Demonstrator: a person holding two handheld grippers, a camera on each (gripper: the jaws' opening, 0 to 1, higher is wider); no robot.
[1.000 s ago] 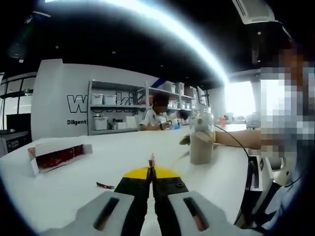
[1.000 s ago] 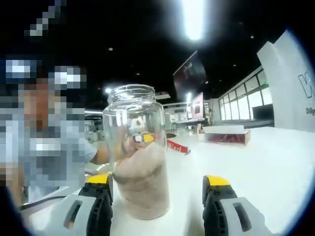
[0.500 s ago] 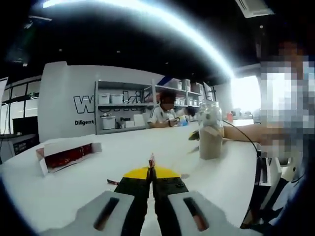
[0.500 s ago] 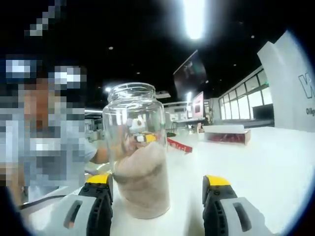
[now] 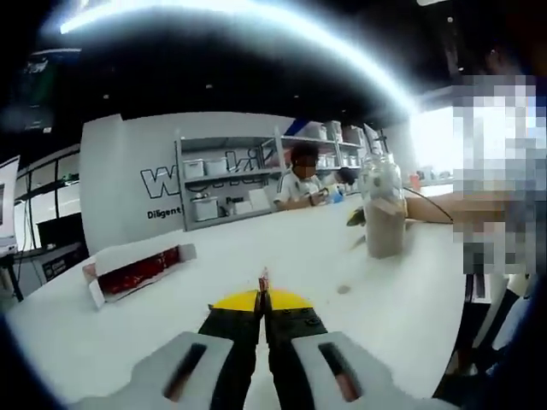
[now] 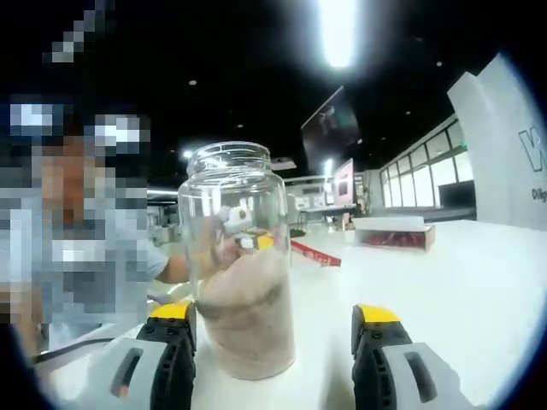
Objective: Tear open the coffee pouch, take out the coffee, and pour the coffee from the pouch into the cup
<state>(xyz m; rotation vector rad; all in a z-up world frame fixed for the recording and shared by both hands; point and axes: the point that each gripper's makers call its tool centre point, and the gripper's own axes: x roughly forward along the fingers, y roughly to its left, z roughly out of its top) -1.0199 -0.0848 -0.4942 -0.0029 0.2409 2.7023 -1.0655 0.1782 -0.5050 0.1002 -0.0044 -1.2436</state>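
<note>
My left gripper (image 5: pixel 263 295) is shut, with a thin red coffee pouch (image 5: pixel 263 278) pinched edge-on between its tips. Ahead and to the right a glass jar (image 5: pixel 382 217) with brown powder in its lower half stands on the white table (image 5: pixel 282 256). In the right gripper view the same jar (image 6: pixel 240 265) stands upright just ahead of my open right gripper (image 6: pixel 273 320), nearer the left jaw and not gripped. A red strip, probably the pouch (image 6: pixel 314 253), shows just beyond the jar.
An open white box holding red pouches (image 5: pixel 137 272) lies on the table to the left, and the box (image 6: pixel 395 232) also shows far right in the right gripper view. A person (image 5: pixel 303 176) sits by shelves behind the table. Another person's arm (image 5: pixel 444 207) reaches toward the jar.
The left gripper view has swung, so the jar and box now sit further right. The small red scrap once left of the jaws is out of sight. The right gripper has stayed still.
</note>
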